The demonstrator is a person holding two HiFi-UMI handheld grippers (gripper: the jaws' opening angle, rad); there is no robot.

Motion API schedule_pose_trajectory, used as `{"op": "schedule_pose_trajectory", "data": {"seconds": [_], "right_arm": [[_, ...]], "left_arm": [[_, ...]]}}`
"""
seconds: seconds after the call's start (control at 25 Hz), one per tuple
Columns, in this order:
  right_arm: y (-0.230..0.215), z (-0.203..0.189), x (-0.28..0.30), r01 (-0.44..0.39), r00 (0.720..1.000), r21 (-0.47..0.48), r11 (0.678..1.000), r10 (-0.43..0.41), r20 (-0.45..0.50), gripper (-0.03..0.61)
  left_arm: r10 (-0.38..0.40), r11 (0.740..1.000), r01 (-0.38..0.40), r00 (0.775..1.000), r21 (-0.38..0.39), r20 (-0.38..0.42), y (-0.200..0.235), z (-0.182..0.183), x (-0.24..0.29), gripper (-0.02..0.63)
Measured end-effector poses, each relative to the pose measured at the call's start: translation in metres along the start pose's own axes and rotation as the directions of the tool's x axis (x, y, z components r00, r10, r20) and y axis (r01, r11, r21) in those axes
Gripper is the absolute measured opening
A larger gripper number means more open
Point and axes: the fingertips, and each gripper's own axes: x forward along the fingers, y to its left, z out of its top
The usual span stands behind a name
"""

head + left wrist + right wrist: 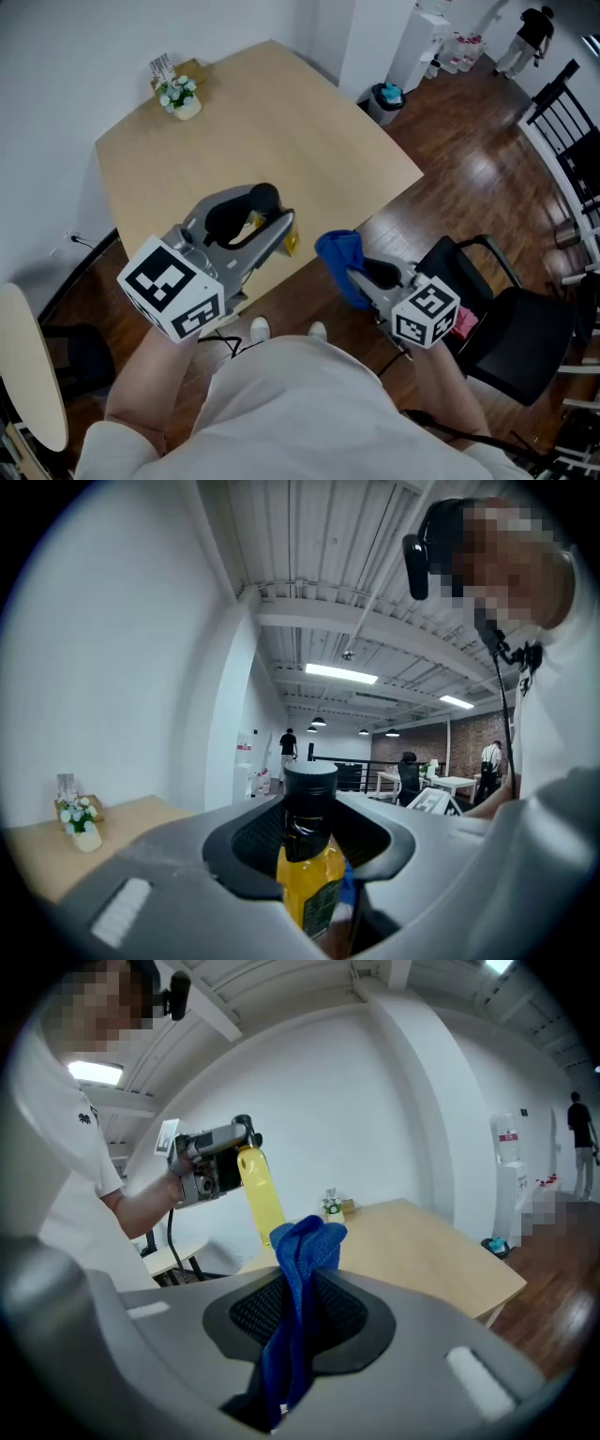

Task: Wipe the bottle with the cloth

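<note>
My left gripper [272, 230] is shut on a yellow bottle [307, 878] with a black cap [310, 778], held up in the air off the near edge of the table. In the head view only a yellow sliver of the bottle [289, 242] shows past the jaws. My right gripper [361, 277] is shut on a blue cloth [339, 258], bunched and sticking up from between the jaws. In the right gripper view the cloth [302, 1269] stands just in front of the bottle [262, 1194]; whether they touch I cannot tell. The left gripper [220, 1162] shows there too.
A light wooden table [281, 122] lies ahead with a small flower pot [180, 98] at its far corner. A black chair [511, 328] stands at my right over dark wood floor. A round side table [28, 366] is at the left. A person [525, 37] stands far off.
</note>
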Motion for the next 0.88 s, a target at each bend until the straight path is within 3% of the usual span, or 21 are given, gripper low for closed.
{"op": "schedule_pose_trajectory", "data": {"seconds": [0.36, 0.56, 0.88], "right_arm": [[-0.015, 0.002, -0.050, 0.091, 0.996, 0.032, 0.995, -0.092, 0.020, 0.080], [-0.023, -0.003, -0.068, 0.126, 0.992, 0.058, 0.990, -0.127, 0.017, 0.080], [-0.031, -0.014, -0.086, 0.163, 0.986, 0.065, 0.984, -0.162, -0.025, 0.080]], "left_arm": [[0.116, 0.993, -0.117, 0.987, -0.002, -0.108, 0.049, -0.097, 0.062, 0.160], [0.213, 0.976, -0.217, 0.963, -0.005, -0.164, 0.082, -0.148, 0.094, 0.160], [0.348, 0.935, -0.355, 0.916, -0.003, -0.201, 0.135, -0.199, 0.125, 0.160]]}}
